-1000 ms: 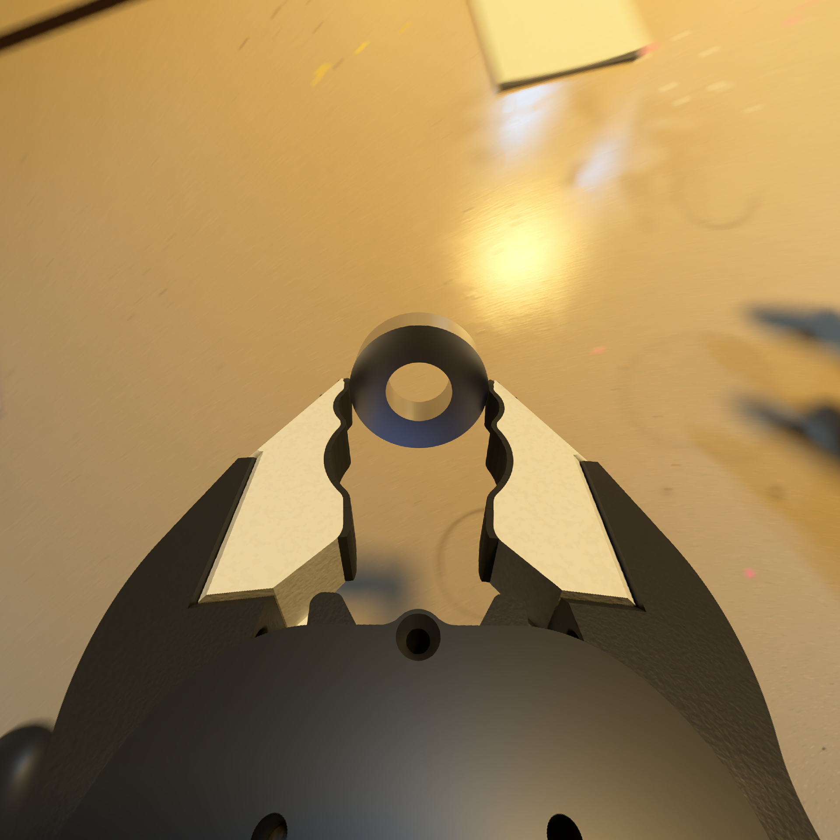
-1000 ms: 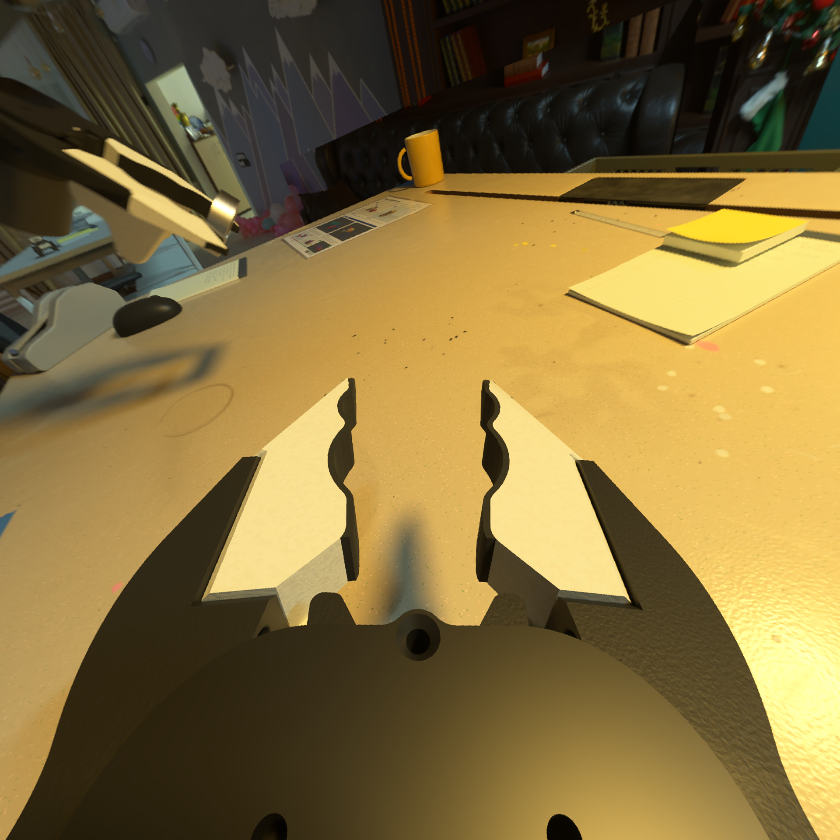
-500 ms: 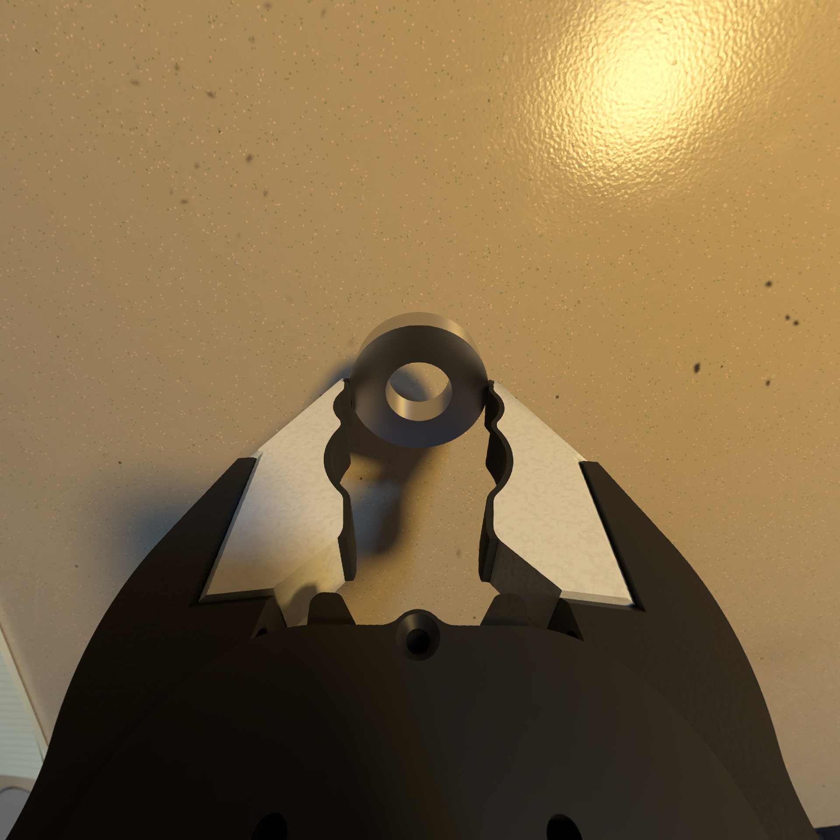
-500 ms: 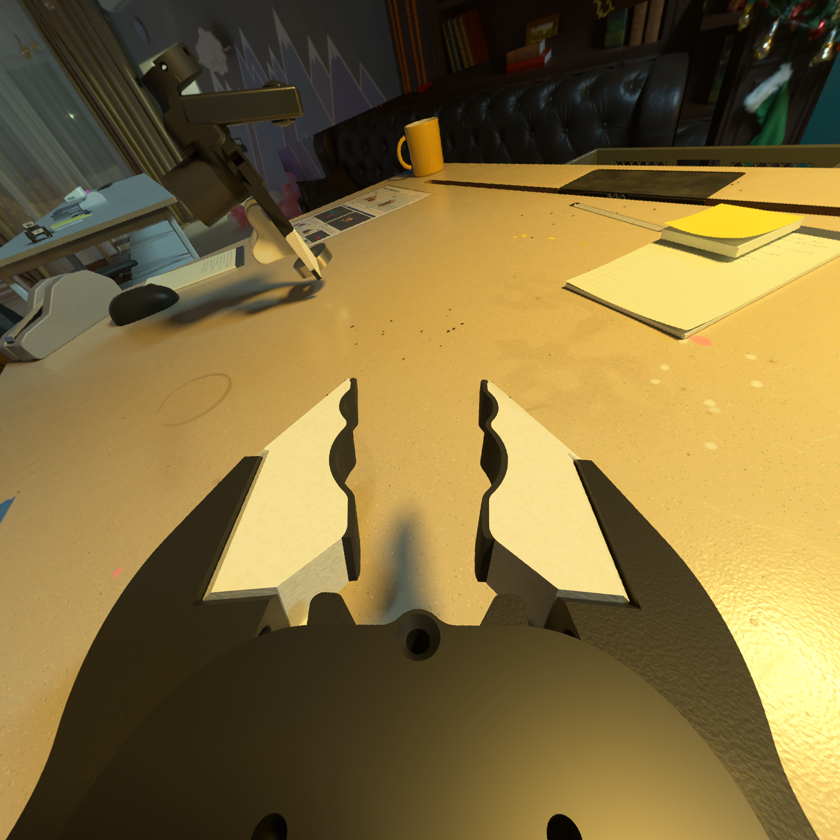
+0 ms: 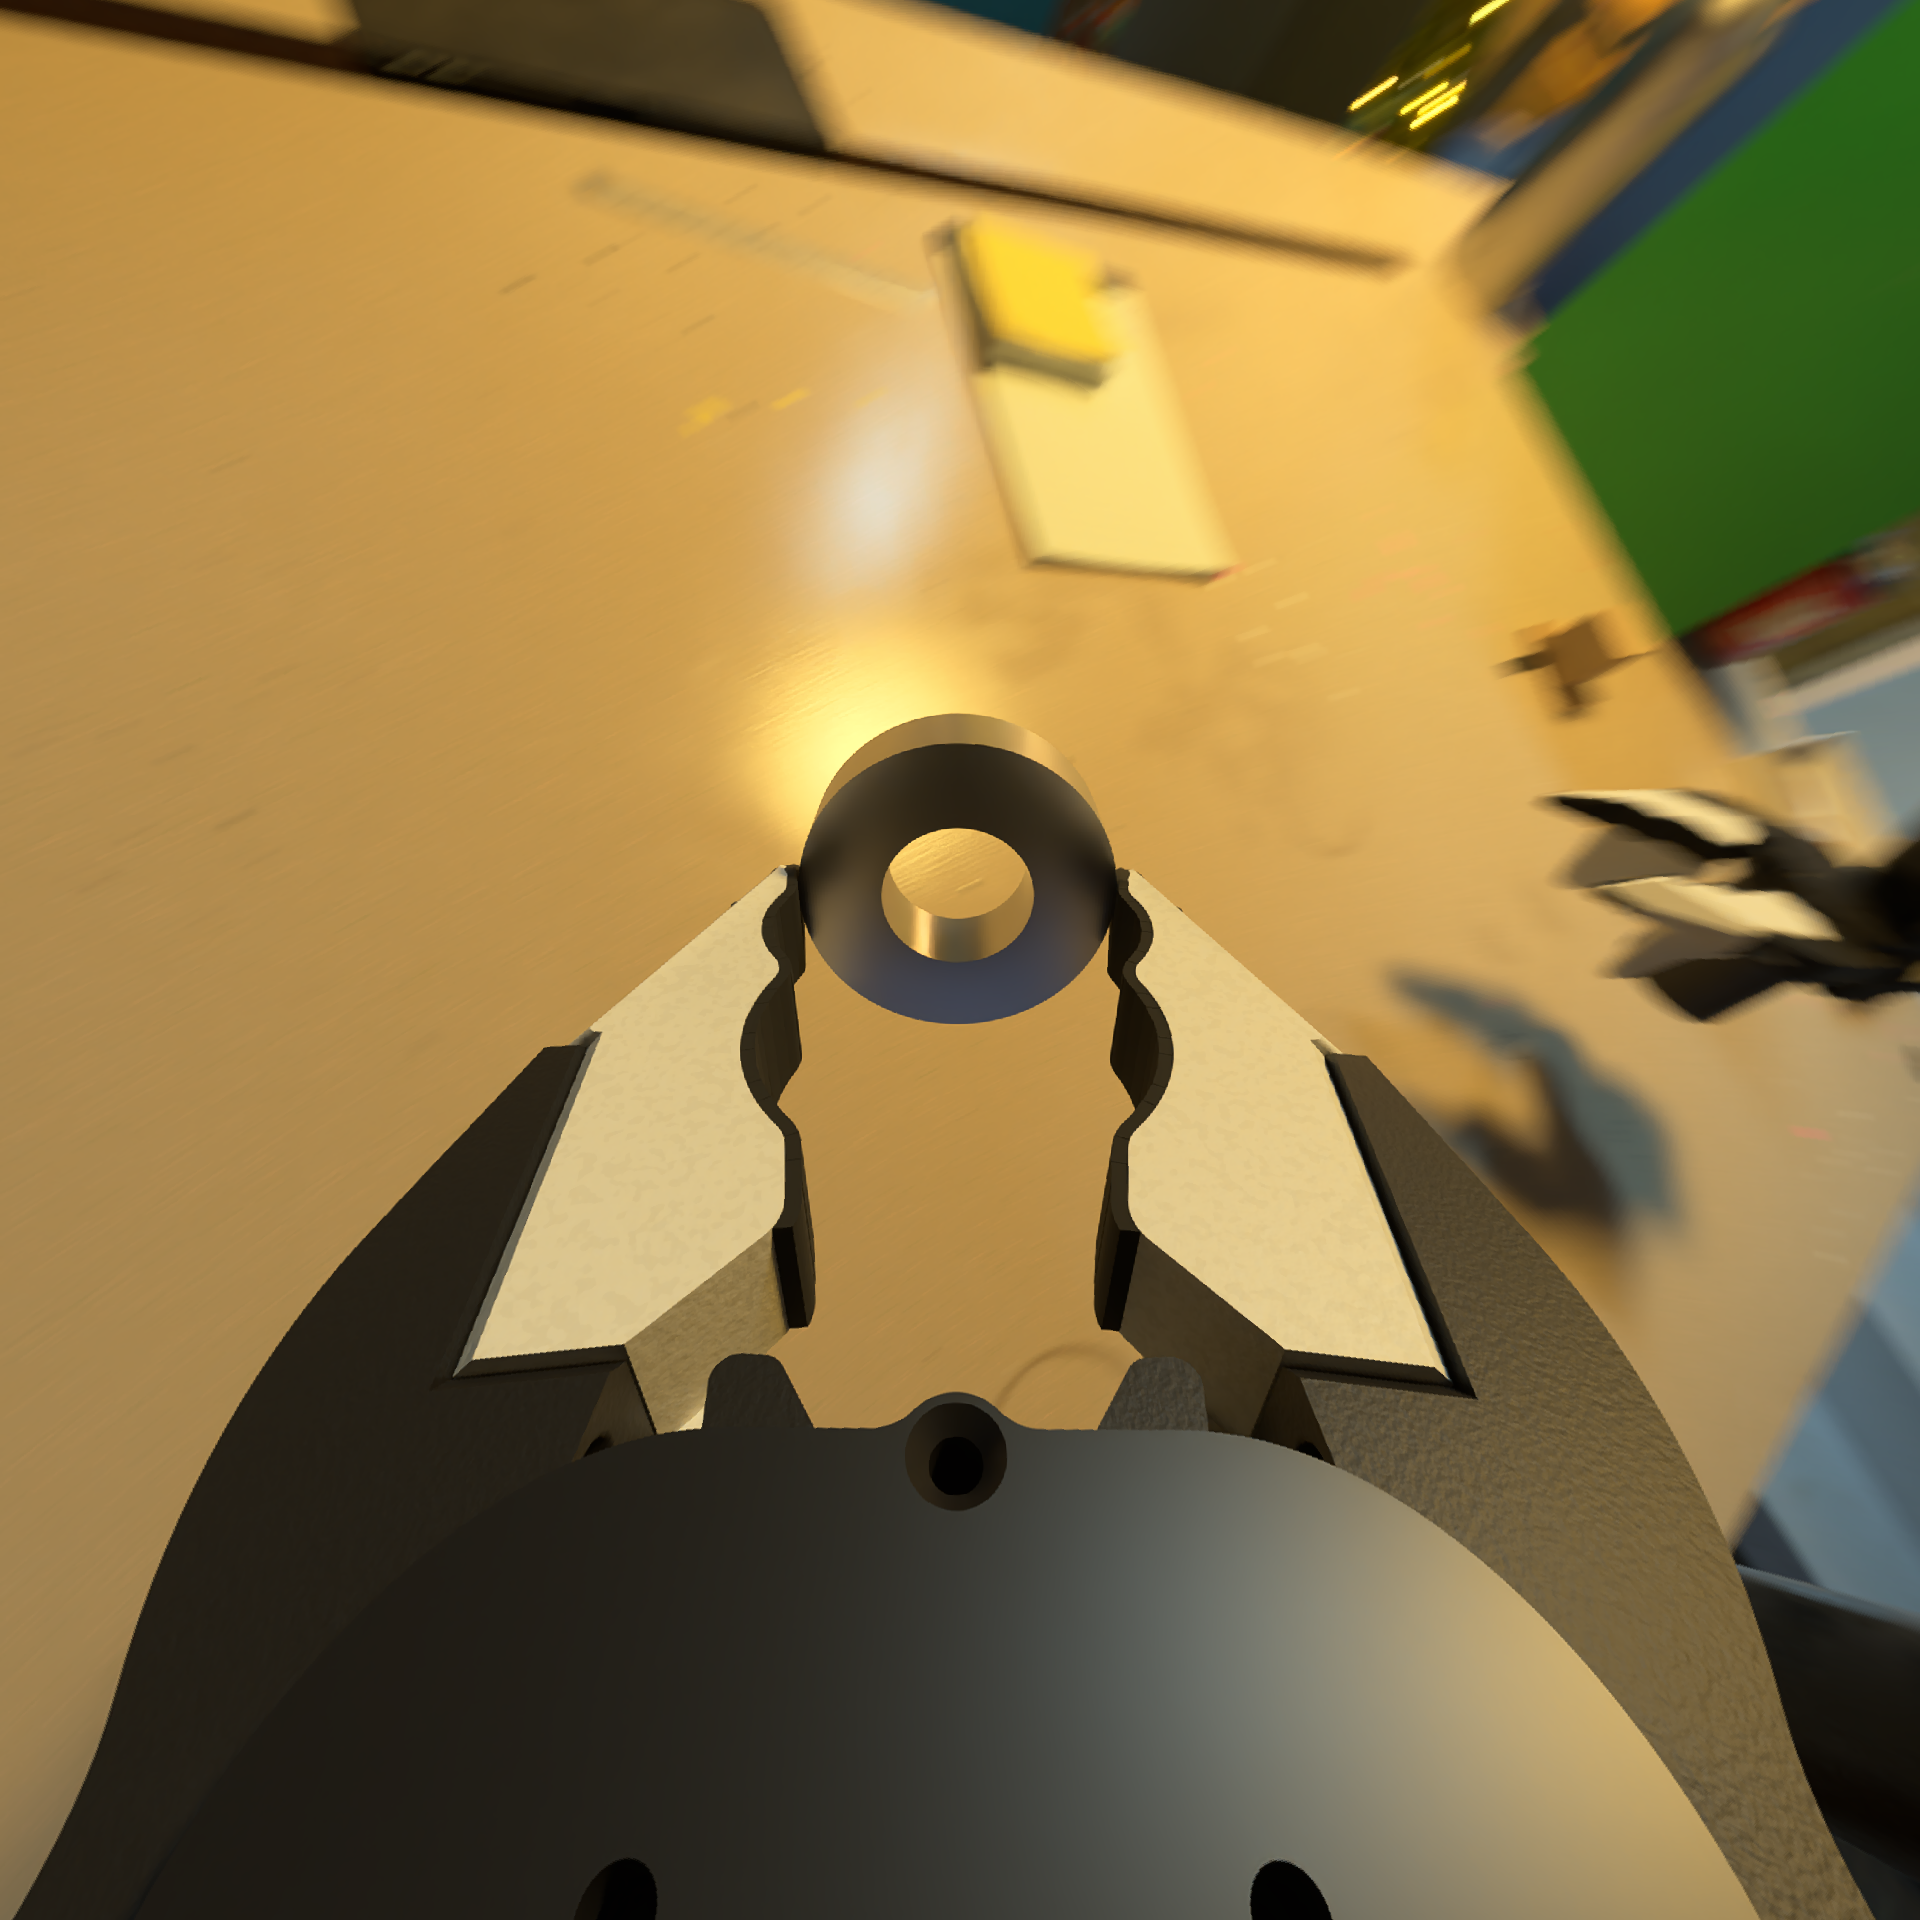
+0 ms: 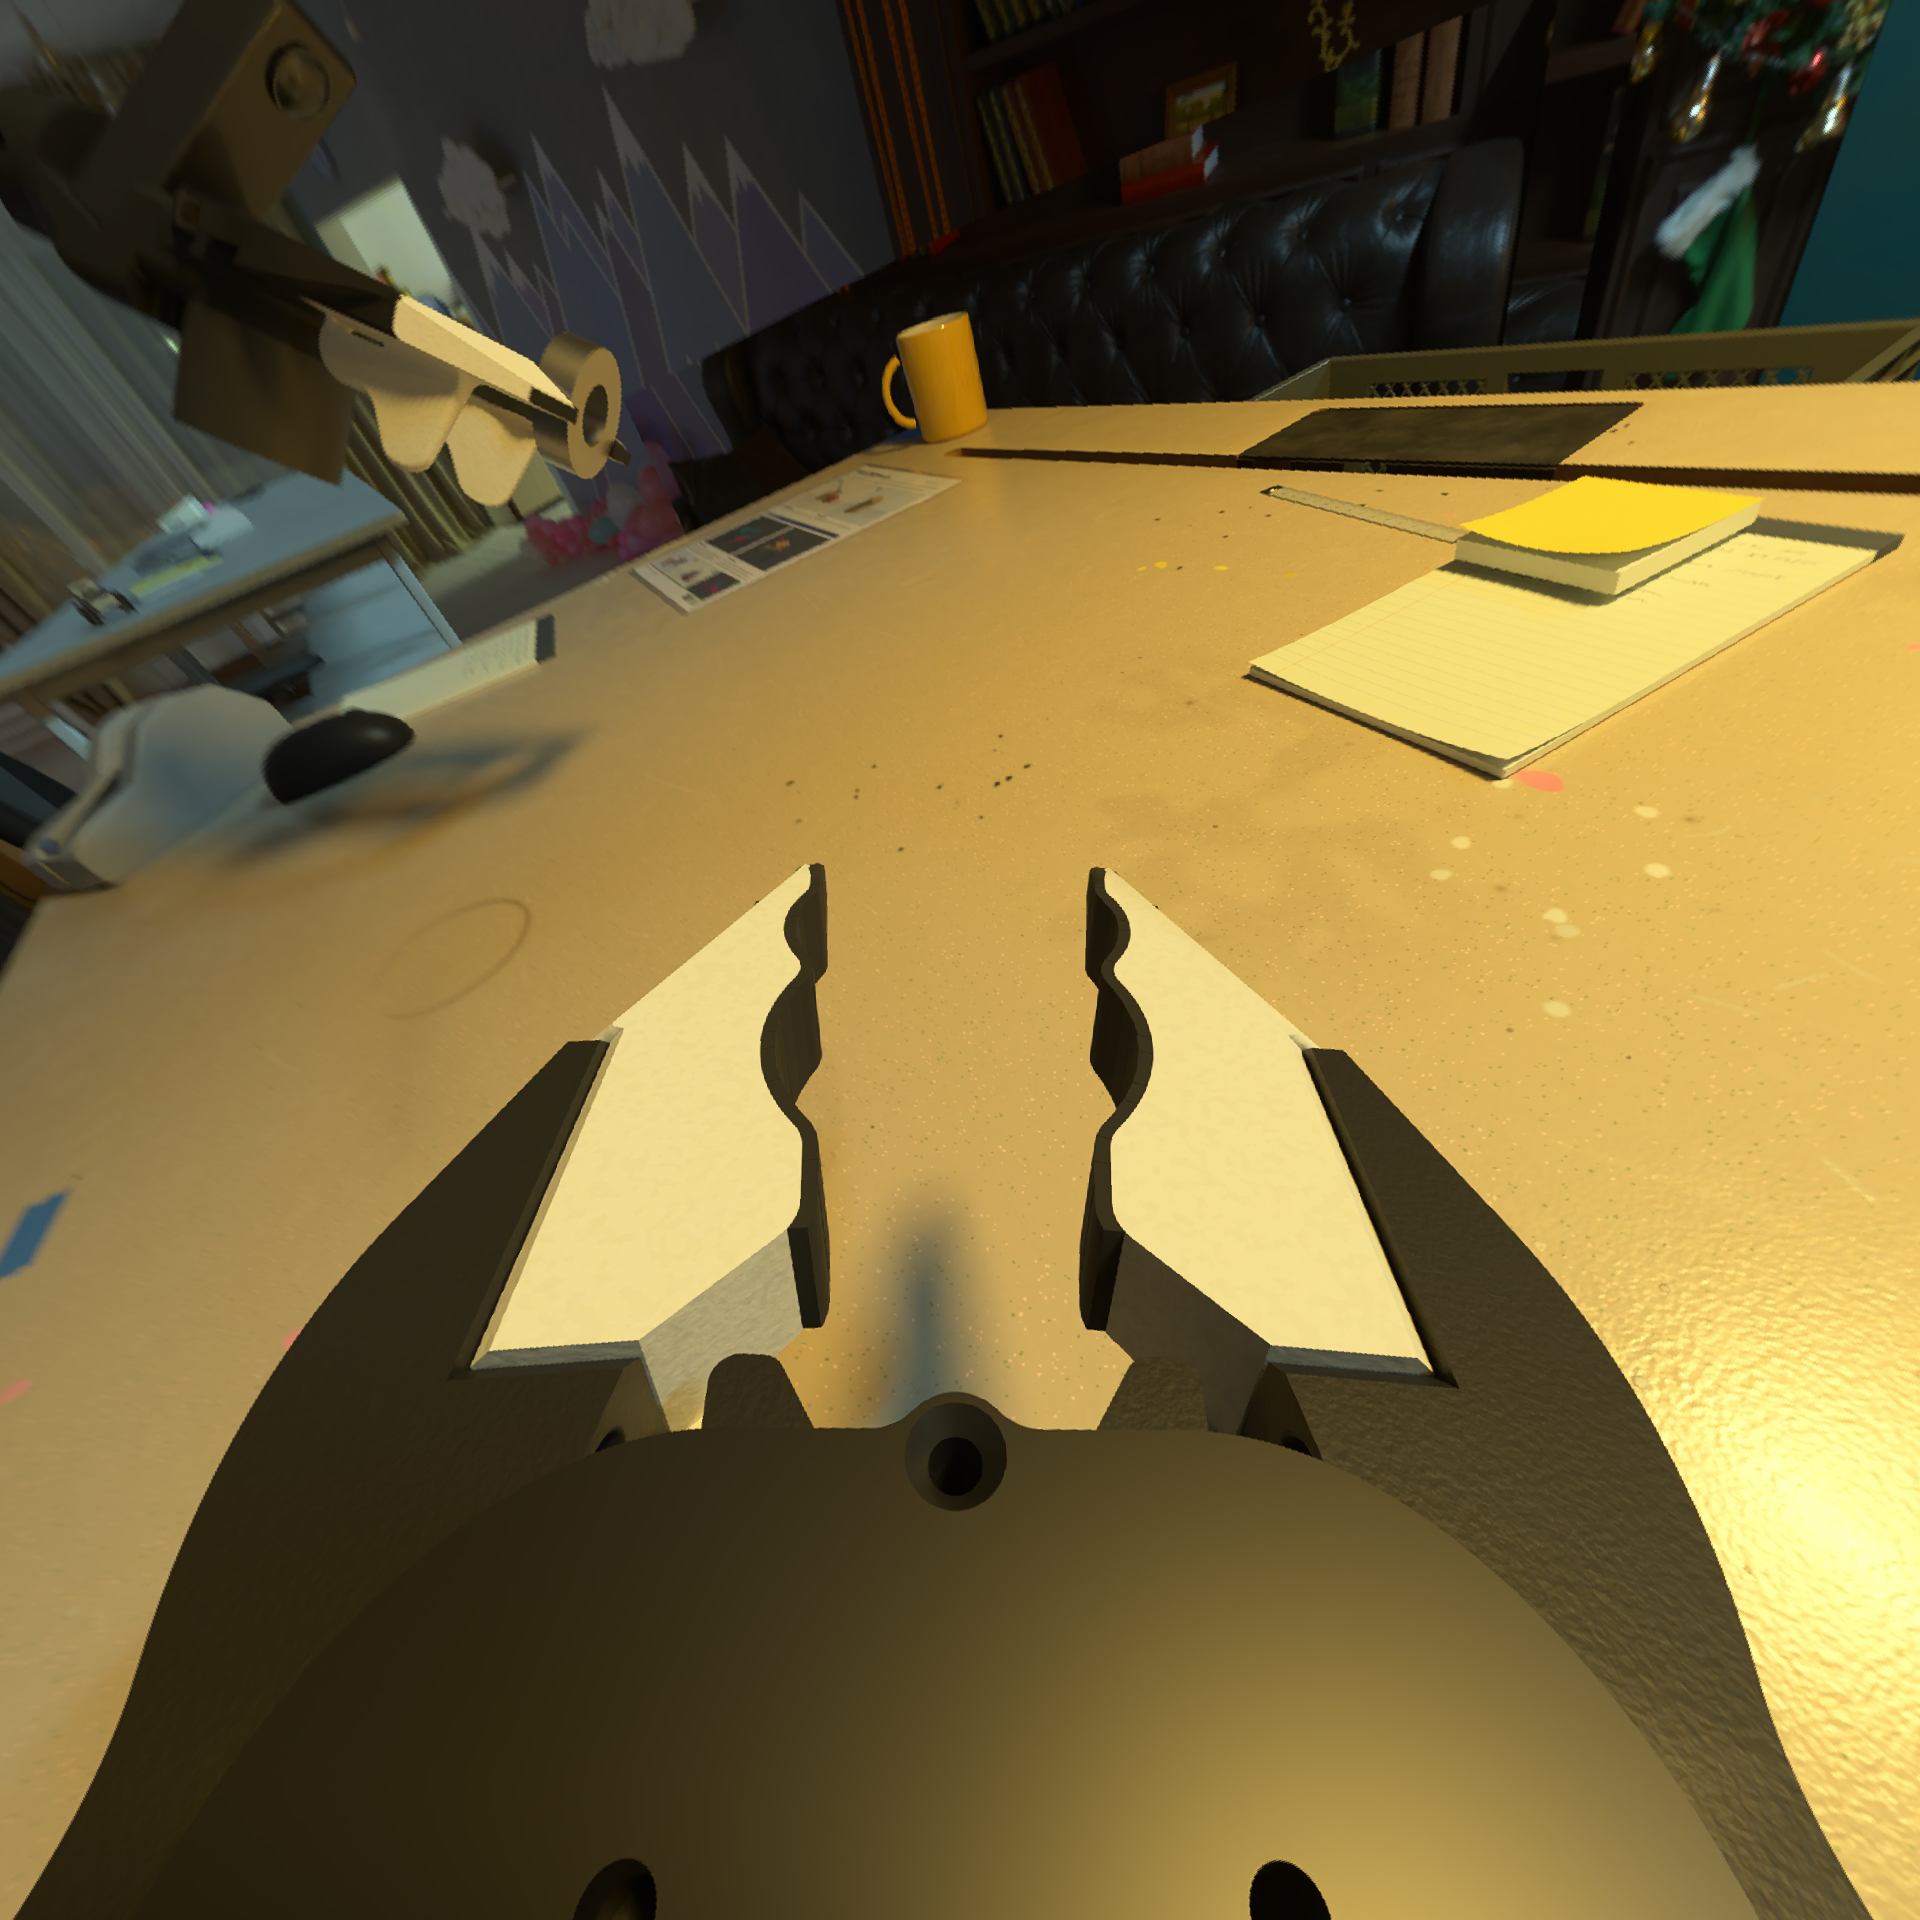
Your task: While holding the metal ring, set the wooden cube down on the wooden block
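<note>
Since the earlier frame the left gripper (image 5: 957, 883) has lifted off the table (image 6: 935, 665) and now hangs high at the far left in the right wrist view. Its fingers are clamped on the metal ring (image 5: 957, 871), gripped at the tips. The right gripper (image 6: 954, 883) sits low over the table, fingers parted, holding nothing. Yellow mug (image 6: 938, 376) and notepad (image 6: 1538, 655) lie beyond. Wooden cube and block not identifiable.
</note>
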